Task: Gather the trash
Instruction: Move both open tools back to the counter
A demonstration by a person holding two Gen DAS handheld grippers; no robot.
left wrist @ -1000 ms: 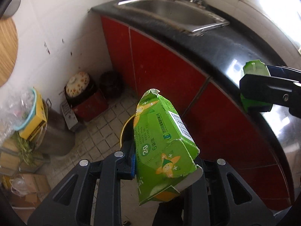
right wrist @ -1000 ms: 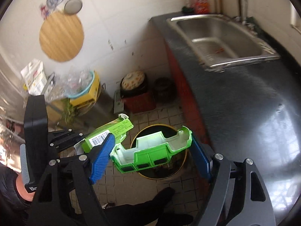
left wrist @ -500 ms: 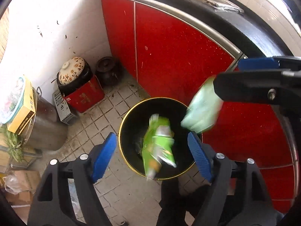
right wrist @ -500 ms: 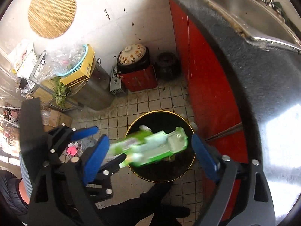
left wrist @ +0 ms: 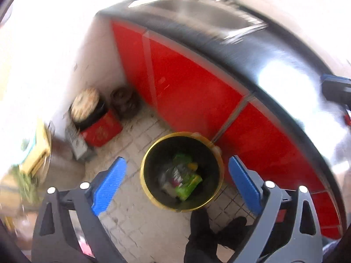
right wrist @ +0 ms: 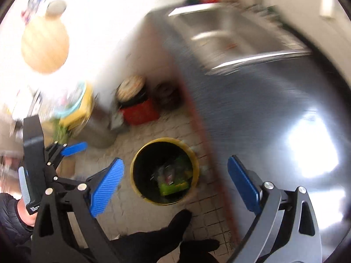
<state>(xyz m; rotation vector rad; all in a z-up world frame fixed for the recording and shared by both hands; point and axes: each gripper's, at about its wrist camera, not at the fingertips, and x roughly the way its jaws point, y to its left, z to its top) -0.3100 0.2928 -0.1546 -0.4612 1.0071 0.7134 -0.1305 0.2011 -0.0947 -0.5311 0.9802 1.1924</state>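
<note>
A black bin with a yellow rim [left wrist: 153,195] [right wrist: 140,190] stands on the tiled floor by the red cabinets. Green trash, a carton [left wrist: 186,182] [right wrist: 173,184], lies inside it with other scraps. My left gripper [left wrist: 177,179] is open and empty, held above the bin. My right gripper [right wrist: 175,182] is open and empty too, above the bin and the counter edge. The left gripper also shows at the left of the right wrist view [right wrist: 65,151]. Both views are motion-blurred.
Red cabinet doors [left wrist: 197,92] run under a black counter [right wrist: 274,120] with a steel sink [right wrist: 237,37]. A red box with a pot [left wrist: 98,127] and a dark pot [left wrist: 125,103] stand against the wall. Clutter with a yellow box [right wrist: 76,111] sits left.
Both grippers opened and dropped the green carton and the green tray, which fell into the bin. Both grippers have since swung up and back.
</note>
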